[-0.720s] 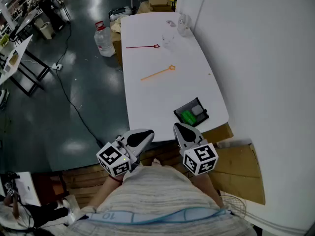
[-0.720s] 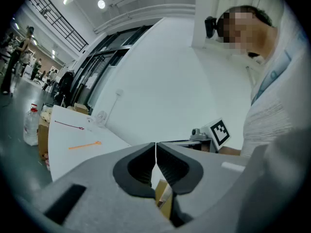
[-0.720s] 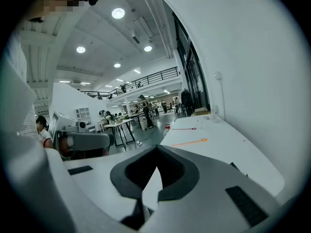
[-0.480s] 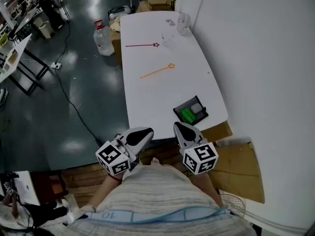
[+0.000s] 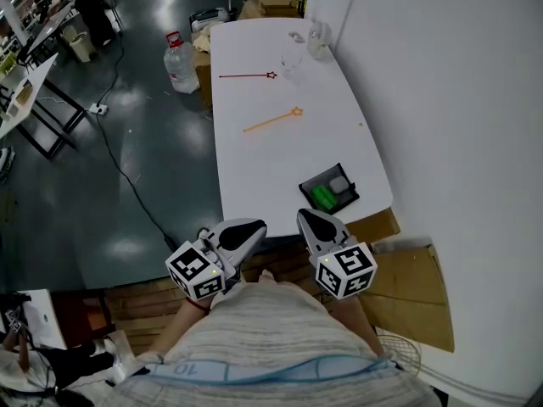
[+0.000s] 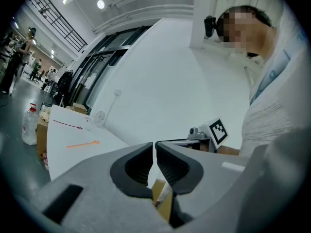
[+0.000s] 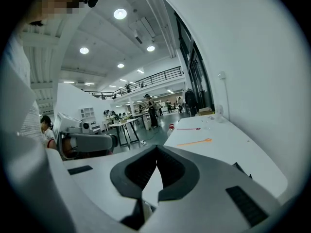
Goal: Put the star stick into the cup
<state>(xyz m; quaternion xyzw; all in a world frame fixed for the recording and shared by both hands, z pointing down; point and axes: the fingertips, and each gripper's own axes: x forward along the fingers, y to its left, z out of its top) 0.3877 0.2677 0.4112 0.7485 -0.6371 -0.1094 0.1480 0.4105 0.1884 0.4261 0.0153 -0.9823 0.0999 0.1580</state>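
Two star sticks lie on the white table (image 5: 280,155): a dark red one (image 5: 246,75) at the far end and an orange one (image 5: 273,121) nearer the middle. A clear cup (image 5: 291,64) stands just right of the red stick's star. Both grippers hang short of the table's near edge, close to the person's body. My left gripper (image 5: 254,228) is shut and empty, and so is my right gripper (image 5: 305,219). The left gripper view shows its shut jaws (image 6: 154,145) with the orange stick (image 6: 82,143) far off. The right gripper view shows its jaws shut too (image 7: 156,150), with the orange stick (image 7: 194,142) ahead.
A black tray (image 5: 329,192) with a green item and a grey one sits at the table's near right corner. A second clear glass (image 5: 318,39) stands at the far end by the wall. A water bottle (image 5: 178,62) and cardboard boxes (image 5: 273,1) are on the floor beyond.
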